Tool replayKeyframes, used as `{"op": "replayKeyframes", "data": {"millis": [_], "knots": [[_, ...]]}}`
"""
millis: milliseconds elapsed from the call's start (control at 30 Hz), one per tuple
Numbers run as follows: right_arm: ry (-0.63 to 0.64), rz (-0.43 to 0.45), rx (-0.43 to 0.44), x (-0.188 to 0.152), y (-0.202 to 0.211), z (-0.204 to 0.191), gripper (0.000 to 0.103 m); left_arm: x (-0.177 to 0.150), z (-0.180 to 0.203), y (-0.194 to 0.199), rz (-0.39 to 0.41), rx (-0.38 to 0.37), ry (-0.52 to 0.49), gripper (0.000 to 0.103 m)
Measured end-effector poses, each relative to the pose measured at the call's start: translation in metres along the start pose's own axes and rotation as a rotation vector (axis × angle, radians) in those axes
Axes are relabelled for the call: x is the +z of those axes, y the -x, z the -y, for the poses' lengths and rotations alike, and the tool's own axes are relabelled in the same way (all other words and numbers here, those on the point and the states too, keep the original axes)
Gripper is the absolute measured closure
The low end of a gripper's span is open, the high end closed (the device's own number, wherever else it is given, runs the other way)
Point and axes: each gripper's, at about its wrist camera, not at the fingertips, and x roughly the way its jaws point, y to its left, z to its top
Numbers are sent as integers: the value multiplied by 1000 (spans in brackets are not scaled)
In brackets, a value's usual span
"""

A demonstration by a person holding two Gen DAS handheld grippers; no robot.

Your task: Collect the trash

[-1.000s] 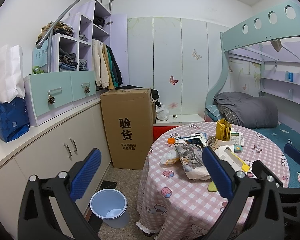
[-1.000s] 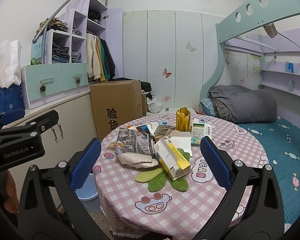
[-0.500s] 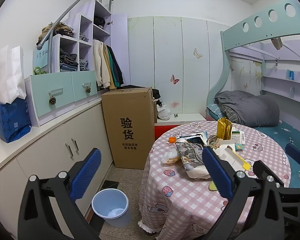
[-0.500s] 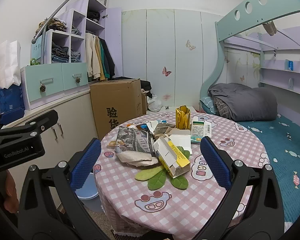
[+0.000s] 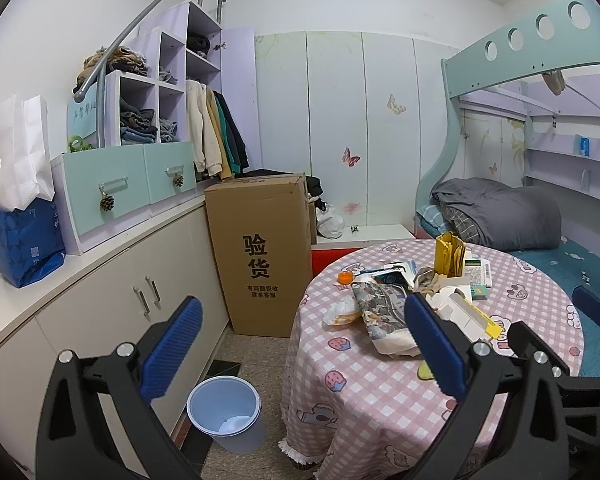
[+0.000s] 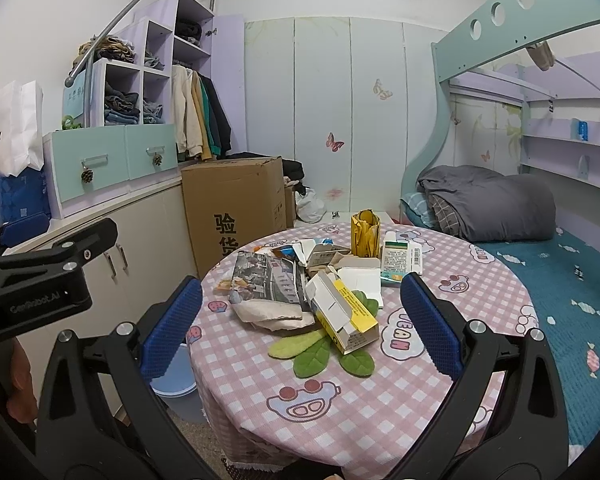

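Note:
Trash lies in a heap on the round table with the pink checked cloth [image 6: 380,412]: a crumpled printed bag [image 6: 268,284], an open yellow and white carton [image 6: 344,312], green leaves [image 6: 324,354], a gold wrapper [image 6: 365,234] and a white medicine box [image 6: 396,262]. A light blue bin [image 5: 224,412] stands on the floor left of the table. My left gripper [image 5: 304,344] hangs open above the floor and the table's left edge. My right gripper [image 6: 302,326] is open, short of the heap, with nothing between its fingers.
A tall cardboard box [image 5: 260,256] stands behind the bin. White cabinets [image 5: 100,320] run along the left wall. A bunk bed with a grey quilt [image 6: 492,208] is to the right of the table. An orange cap [image 5: 345,277] lies at the table's far left.
Both views have drifted slightly; in the left wrist view the table sits a little further right. Both grippers stay open and nothing on the table has moved.

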Motion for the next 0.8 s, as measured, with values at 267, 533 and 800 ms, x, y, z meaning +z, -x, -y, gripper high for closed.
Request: {"op": "replayKeyframes", "data": {"millis": [267, 533, 800], "knots": [[-75, -32, 19, -3, -1, 22, 6, -1, 16, -7, -42, 1, -22, 4], [-148, -111, -43, -15, -20, 61, 6, -11, 47, -41, -159, -75, -32, 4], [-233, -194, -152, -31, -53, 118, 6, -24, 113, -90, -288, -185, -59, 4]]}}
